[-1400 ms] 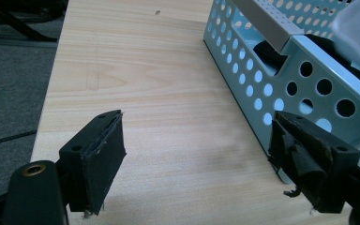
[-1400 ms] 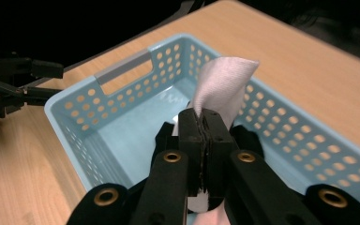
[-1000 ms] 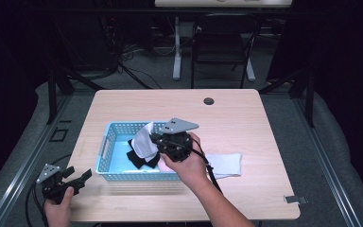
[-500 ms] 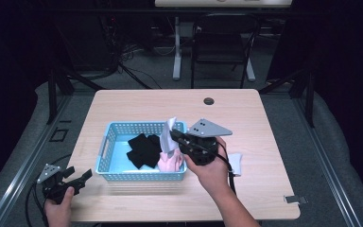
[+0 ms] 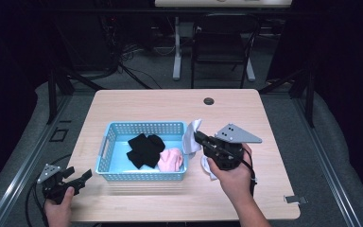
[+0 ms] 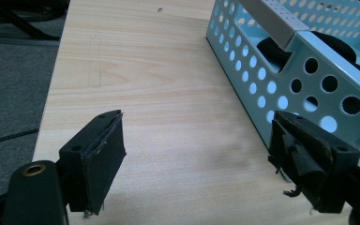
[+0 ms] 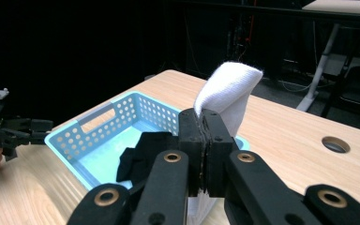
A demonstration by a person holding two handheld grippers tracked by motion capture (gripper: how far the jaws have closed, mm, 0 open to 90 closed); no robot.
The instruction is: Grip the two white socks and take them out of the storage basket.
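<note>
Two grippers over one pale wooden worktop (image 5: 137, 101). Right gripper (image 5: 197, 137), at about four o'clock of the worktop's middle in the high view, jaws pressed tight together on a white cloth (image 7: 228, 89). Soft, knitted-looking fabric, plain white, folded over into a rounded hump above the jaws in the right gripper view, lower end hanging below them. In the high view, seen as a pale crumpled strip (image 5: 191, 135) just off the basket's three o'clock edge, lifted clear of the wood, touching nothing but the jaws as far as can be told. More white fabric (image 5: 210, 169) flat on the worktop under the right hand (image 5: 234, 177), beside the basket.

Light blue perforated plastic basket (image 5: 144, 127) left of centre, long side toward the person, with a black garment (image 5: 143, 148) bunched in its middle and a pink one (image 5: 172, 160) at its five o'clock corner. Small dark round hole (image 5: 209, 101) in the worktop at twelve o'clock, well apart from everything.

Left gripper (image 6: 197, 154) near the seven o'clock corner of the worktop, gripped by the left hand (image 5: 59, 211), jaws spread wide with bare wood between them and nothing held; right-hand jaw in the left gripper view just beside the basket's perforated wall (image 6: 281, 79).
</note>
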